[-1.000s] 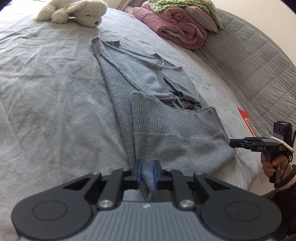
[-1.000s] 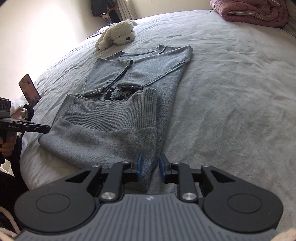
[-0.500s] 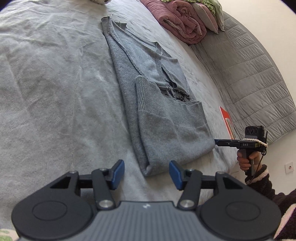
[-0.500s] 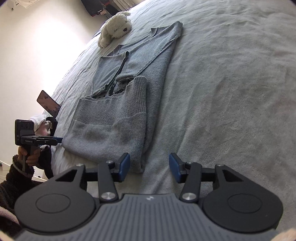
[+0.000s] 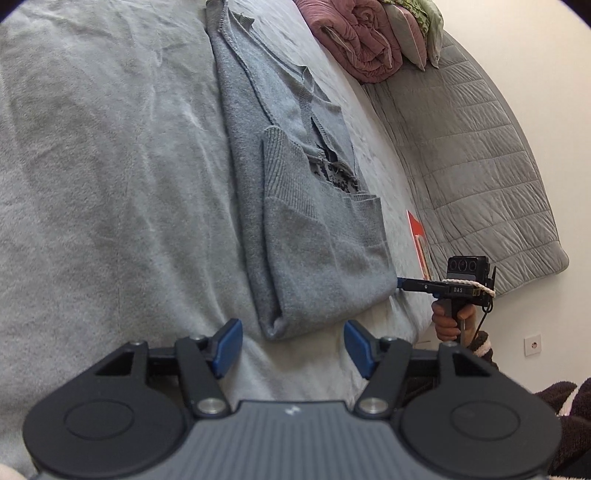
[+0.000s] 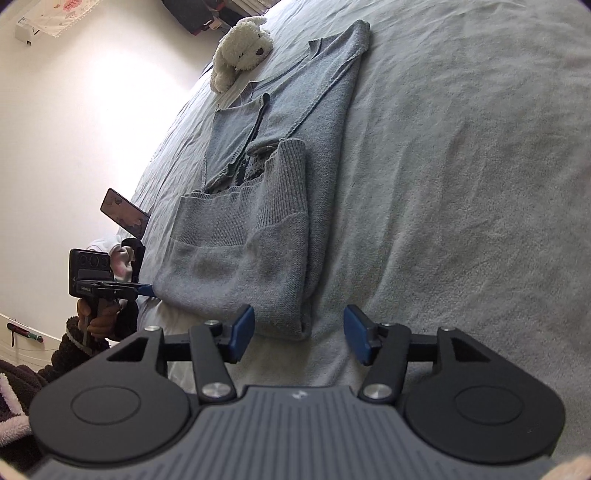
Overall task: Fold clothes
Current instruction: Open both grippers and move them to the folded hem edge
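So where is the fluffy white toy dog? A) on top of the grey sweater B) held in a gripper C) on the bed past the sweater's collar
C: the white toy dog lies on the bed beyond the grey sweater's collar end, with neither gripper holding it.

From my left wrist view I read "DAS" in white letters on the side of the right gripper (image 5: 400, 283). The wall poster (image 6: 59, 14) in my right wrist view is too small to read.
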Available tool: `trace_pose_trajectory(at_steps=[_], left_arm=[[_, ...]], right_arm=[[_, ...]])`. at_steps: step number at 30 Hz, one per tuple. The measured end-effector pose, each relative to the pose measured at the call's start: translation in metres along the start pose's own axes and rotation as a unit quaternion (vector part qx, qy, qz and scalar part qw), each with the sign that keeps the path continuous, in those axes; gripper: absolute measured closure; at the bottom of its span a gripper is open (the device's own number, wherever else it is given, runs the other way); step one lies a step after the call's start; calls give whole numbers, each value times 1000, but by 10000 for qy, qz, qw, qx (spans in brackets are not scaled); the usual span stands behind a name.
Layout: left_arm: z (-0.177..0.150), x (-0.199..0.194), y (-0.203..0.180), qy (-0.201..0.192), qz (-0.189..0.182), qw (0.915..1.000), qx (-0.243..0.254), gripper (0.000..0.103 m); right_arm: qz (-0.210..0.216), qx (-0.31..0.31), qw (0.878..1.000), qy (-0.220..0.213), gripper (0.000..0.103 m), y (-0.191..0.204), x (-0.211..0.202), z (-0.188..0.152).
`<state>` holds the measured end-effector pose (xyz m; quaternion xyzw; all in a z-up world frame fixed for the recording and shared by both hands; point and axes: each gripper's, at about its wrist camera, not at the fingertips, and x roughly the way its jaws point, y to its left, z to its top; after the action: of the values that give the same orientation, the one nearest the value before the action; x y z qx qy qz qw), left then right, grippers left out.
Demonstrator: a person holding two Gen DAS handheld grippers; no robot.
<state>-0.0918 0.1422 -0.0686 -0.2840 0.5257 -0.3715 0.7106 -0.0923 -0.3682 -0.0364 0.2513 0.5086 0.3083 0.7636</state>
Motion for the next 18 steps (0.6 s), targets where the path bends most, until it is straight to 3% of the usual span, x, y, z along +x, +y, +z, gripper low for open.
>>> trace_pose_trajectory(at_steps=[18], left_arm=[[7,18,2,-180,-5,9998,-125,43]], right_arm=[[464,387,9979,-232,46,-8,7,2]])
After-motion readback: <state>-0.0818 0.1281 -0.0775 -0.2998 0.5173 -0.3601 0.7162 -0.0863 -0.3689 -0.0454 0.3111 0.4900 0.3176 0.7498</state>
